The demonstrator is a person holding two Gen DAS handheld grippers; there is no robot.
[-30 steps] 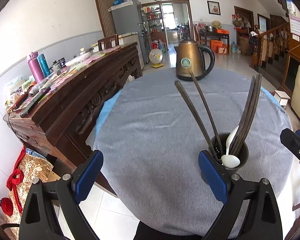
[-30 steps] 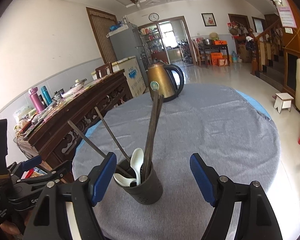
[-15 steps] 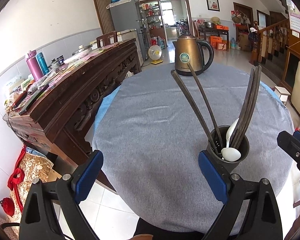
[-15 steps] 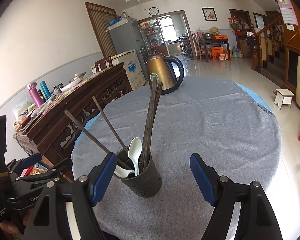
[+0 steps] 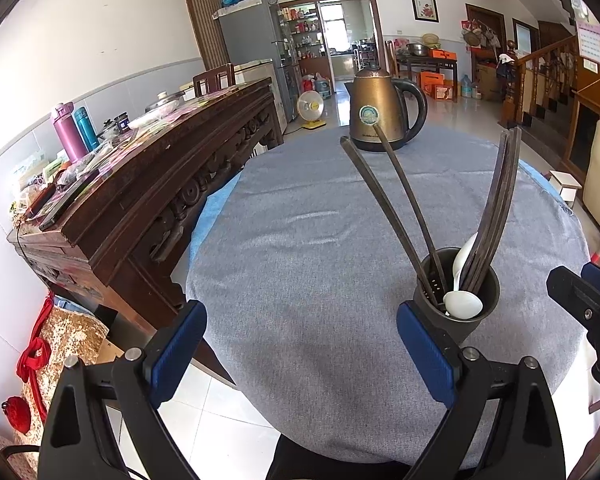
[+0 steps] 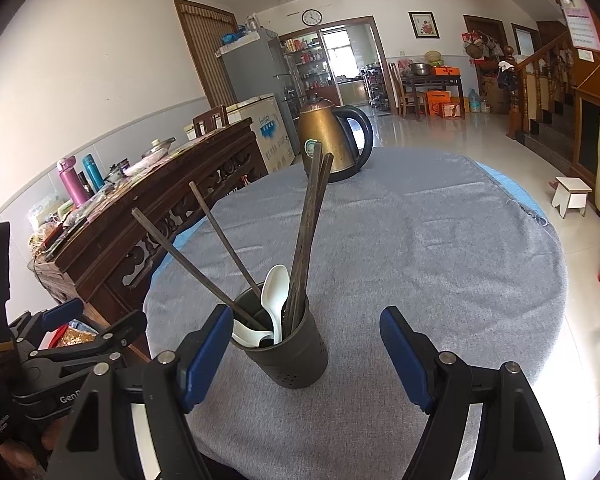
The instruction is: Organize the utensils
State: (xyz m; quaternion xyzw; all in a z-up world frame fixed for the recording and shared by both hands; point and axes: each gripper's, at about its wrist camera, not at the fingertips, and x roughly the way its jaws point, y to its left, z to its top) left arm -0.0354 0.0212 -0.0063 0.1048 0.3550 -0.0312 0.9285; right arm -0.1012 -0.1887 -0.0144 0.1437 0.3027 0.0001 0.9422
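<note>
Both claws stand wide open and hold nothing. The left claw (image 5: pixel 300 344) has bare grey cloth between its blue pads; the right claw (image 6: pixel 304 356) likewise grips nothing, though the dark round perforated utensil holder (image 6: pixel 296 356) stands just ahead of it, between the lines of its two fingers and closer to its left pad (image 6: pixel 204 356). From the left claw the same holder (image 5: pixel 460 308) lies off to the right, just beyond its right pad (image 5: pixel 424 356) and outside the gap. The holder rests upright on the round tabletop covered in grey cloth (image 6: pixel 440 248), near the edge closest to the person. Inside it stand two white plastic spoons (image 6: pixel 274 300), bowls uppermost, a close bundle of dark wooden chopsticks (image 6: pixel 308 236) nearly upright, and two further dark chopsticks (image 6: pixel 192 260) splayed out, leaning up and away to the left of the right claw. The long axes of all the sticks run upward from the holder. No utensil is seen lying loose on the cloth. A bronze electric kettle with a black handle (image 6: pixel 332 140) sits well beyond the holder at the far side. Judgement: the right claw is the nearer and better lined up for any move on the holder or its contents; the leaning pair appears the likeliest item to be straightened, and a careless approach could tip the holder.
</note>
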